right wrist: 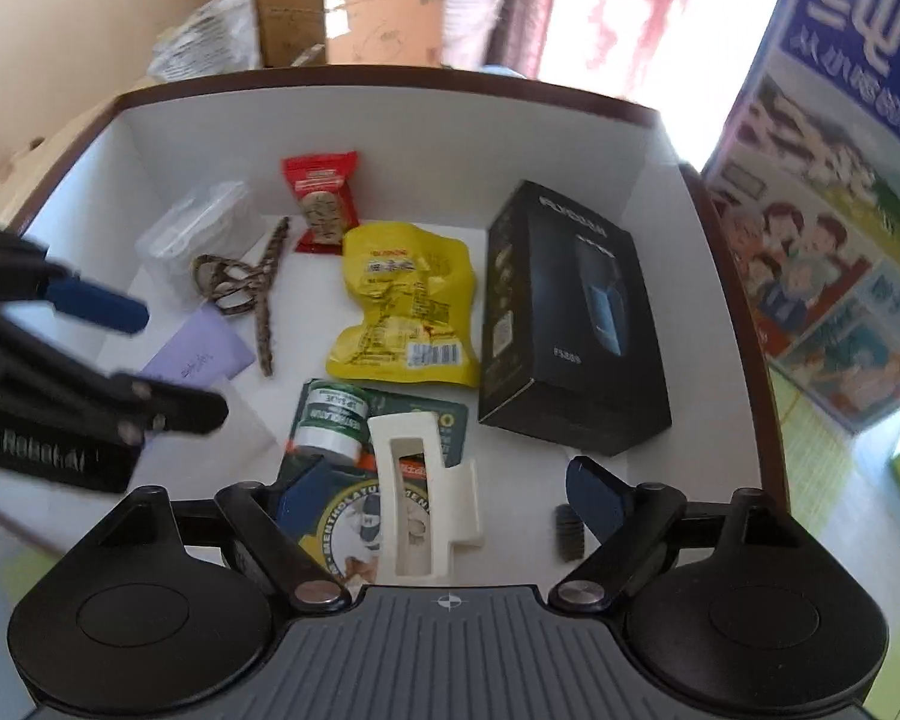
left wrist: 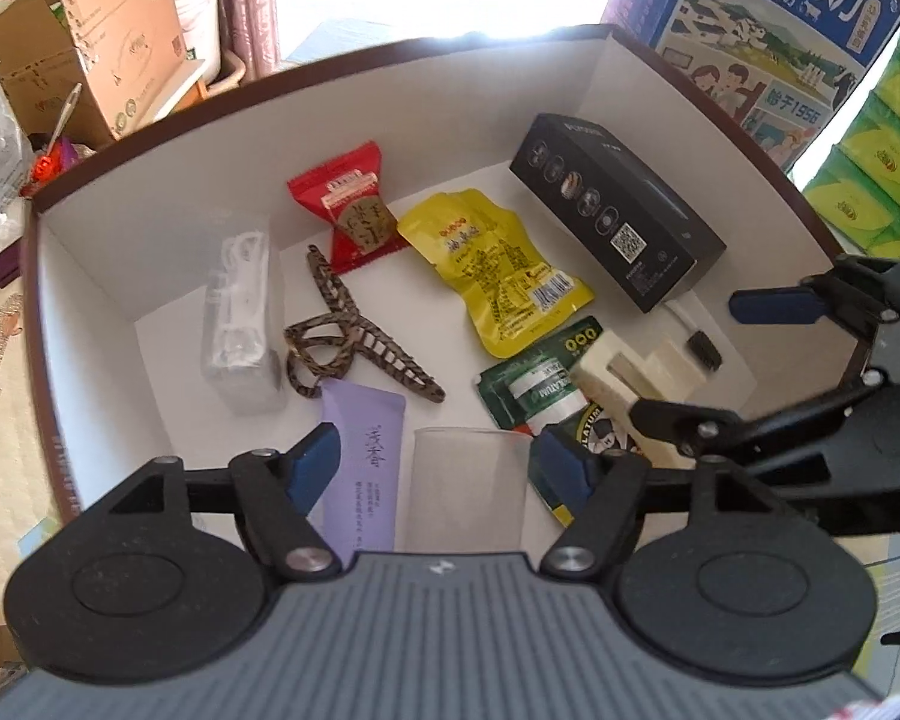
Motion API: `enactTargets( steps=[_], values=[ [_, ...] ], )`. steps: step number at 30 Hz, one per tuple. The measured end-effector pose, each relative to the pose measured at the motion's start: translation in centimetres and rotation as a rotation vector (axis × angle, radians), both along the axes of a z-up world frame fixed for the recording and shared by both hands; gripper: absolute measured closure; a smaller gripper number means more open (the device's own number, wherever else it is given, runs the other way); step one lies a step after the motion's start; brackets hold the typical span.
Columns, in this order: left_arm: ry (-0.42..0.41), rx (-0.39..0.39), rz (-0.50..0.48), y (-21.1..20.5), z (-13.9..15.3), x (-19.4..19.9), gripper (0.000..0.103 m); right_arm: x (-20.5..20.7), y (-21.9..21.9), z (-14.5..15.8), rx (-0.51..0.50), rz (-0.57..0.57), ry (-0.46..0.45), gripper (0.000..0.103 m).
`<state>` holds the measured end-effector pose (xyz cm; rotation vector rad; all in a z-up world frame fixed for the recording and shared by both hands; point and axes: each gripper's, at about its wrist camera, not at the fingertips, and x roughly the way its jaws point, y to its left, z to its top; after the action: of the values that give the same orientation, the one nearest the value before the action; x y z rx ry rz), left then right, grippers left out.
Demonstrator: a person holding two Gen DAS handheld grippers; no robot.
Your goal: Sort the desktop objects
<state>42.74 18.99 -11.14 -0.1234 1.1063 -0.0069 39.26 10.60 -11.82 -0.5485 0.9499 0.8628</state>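
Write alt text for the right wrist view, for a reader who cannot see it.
The open right hand-held gripper hovers over a white-lined box, a cream hair clip lying between its jaws on a green Mentholatum package. Farther in lie a black carton, yellow snack pouch, red snack packet and patterned hair clip. The left hand-held gripper enters from the left.

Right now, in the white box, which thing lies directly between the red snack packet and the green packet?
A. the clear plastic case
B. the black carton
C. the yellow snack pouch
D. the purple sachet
C: the yellow snack pouch lies just below the red snack packet and above the green packet.
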Motion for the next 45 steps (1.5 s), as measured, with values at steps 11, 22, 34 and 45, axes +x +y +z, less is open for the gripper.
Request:
enactTargets(
  steps=[11, 22, 34, 45],
  values=[
    [-0.060, 0.057, 0.037, 0.3, 2.7, -2.4, 0.021, -0.2, -2.0, 2.5, 0.058, 0.019, -0.003, 0.002],
    [-0.158, 0.092, 0.078, -0.7, 6.4, -6.1, 0.020, -2.6, -4.5, 6.4, 0.160, -0.025, -0.032, 0.002],
    [-0.233, 0.098, 0.113, -2.4, 10.3, -12.0, 0.020, -8.2, -7.4, 10.3, 0.258, -0.045, -0.079, 0.002],
    [-0.281, 0.115, 0.132, -4.0, 13.0, -17.4, 0.020, -13.1, -10.3, 12.7, 0.333, -0.063, -0.096, 0.002]
  ],
)
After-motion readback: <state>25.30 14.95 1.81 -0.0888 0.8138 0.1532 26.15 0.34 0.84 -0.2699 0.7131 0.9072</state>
